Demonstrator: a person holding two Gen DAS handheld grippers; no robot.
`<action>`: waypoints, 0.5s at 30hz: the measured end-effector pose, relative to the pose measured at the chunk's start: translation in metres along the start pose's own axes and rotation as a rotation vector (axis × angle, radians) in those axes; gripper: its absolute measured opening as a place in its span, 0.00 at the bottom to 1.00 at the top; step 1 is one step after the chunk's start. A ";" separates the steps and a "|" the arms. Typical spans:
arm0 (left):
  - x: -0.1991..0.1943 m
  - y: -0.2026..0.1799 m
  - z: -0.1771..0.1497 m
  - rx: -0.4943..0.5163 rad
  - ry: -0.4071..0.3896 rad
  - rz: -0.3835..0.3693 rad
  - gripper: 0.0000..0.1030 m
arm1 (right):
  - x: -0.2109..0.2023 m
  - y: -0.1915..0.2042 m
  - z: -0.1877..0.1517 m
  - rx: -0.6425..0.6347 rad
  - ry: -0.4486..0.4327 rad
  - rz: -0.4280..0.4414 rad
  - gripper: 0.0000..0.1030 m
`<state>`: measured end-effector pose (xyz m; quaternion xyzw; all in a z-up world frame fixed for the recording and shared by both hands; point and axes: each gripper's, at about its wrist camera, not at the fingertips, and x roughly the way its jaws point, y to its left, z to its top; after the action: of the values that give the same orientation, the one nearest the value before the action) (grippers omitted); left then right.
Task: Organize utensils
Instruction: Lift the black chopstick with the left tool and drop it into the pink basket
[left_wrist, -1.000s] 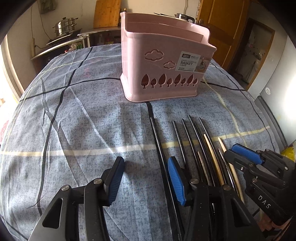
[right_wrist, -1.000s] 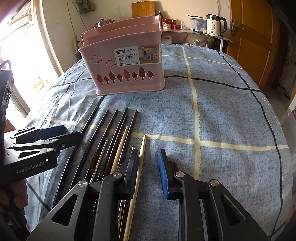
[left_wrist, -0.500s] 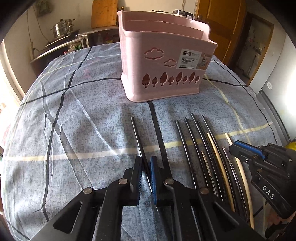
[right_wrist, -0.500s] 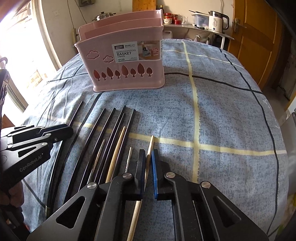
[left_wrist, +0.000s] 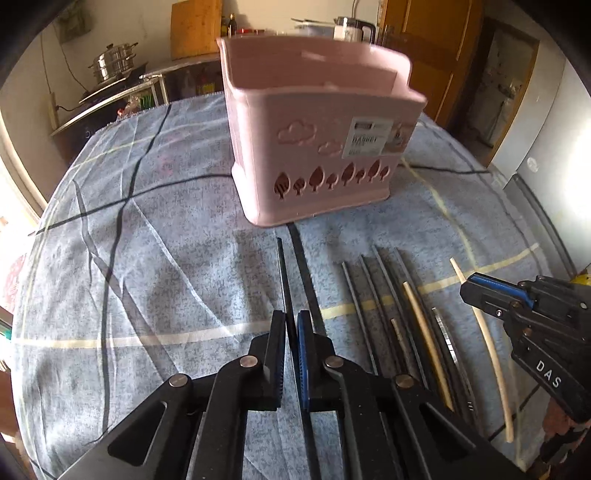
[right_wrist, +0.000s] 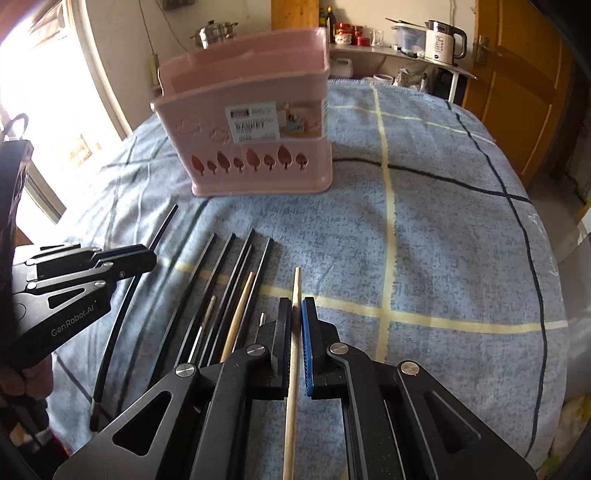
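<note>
Both my grippers had just closed: left gripper clamped on a black chopstick, right gripper on a wooden chopstick. Other chopsticks lay btwn them on the cloth; pink basket stood beyond, so lift + drop-in looked next.

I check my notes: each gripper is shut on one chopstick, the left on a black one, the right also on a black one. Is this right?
Not quite. The right gripper is shut on a pale wooden chopstick, as the right wrist view shows. The left gripper does hold a black chopstick.
</note>
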<state>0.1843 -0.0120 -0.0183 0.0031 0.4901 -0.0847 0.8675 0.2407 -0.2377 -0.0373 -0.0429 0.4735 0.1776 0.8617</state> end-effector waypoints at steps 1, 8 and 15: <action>-0.007 0.000 0.001 -0.006 -0.016 -0.019 0.05 | -0.005 -0.002 0.000 0.009 -0.011 0.007 0.05; -0.054 -0.006 0.010 0.015 -0.104 -0.069 0.05 | -0.039 -0.006 0.009 0.036 -0.086 0.049 0.05; -0.097 -0.012 0.027 0.045 -0.185 -0.101 0.05 | -0.074 -0.005 0.028 0.018 -0.170 0.060 0.05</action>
<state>0.1570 -0.0122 0.0791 -0.0097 0.4055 -0.1393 0.9034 0.2284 -0.2549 0.0394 -0.0059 0.4014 0.2023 0.8933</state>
